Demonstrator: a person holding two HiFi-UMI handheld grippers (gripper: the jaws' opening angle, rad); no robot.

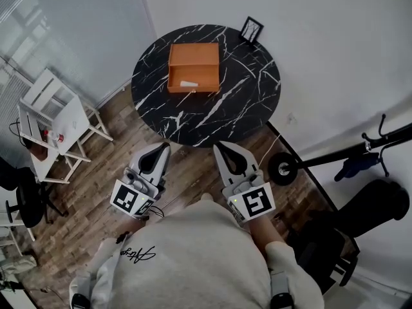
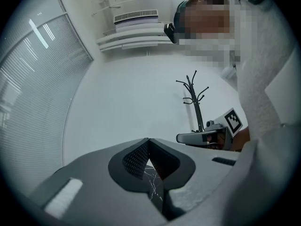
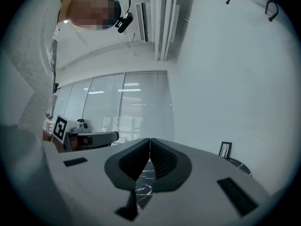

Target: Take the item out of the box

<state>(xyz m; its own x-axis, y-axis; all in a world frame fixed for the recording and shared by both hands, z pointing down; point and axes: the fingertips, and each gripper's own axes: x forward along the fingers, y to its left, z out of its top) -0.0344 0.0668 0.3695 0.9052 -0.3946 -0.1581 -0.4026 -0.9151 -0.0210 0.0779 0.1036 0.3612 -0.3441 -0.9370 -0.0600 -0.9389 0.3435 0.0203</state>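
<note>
An orange box [image 1: 193, 67] lies open on the round black marble table [image 1: 244, 102], its lid folded back. A small white item [image 1: 189, 84] rests inside near the box's front wall. My left gripper [image 1: 166, 147] is held near the table's front edge, low and well short of the box, jaws shut with nothing between them. My right gripper [image 1: 217, 147] is beside it, also shut and empty. In the left gripper view the jaw tips [image 2: 148, 140] meet. In the right gripper view the jaw tips [image 3: 150, 140] also meet, above a strip of marble.
A small framed picture [image 1: 251, 29] stands at the table's far edge. A white folding rack [image 1: 55, 118] stands on the wooden floor at the left. A scooter wheel [image 1: 282, 167] and a dark coat stand [image 1: 360, 148] are at the right, by the white wall.
</note>
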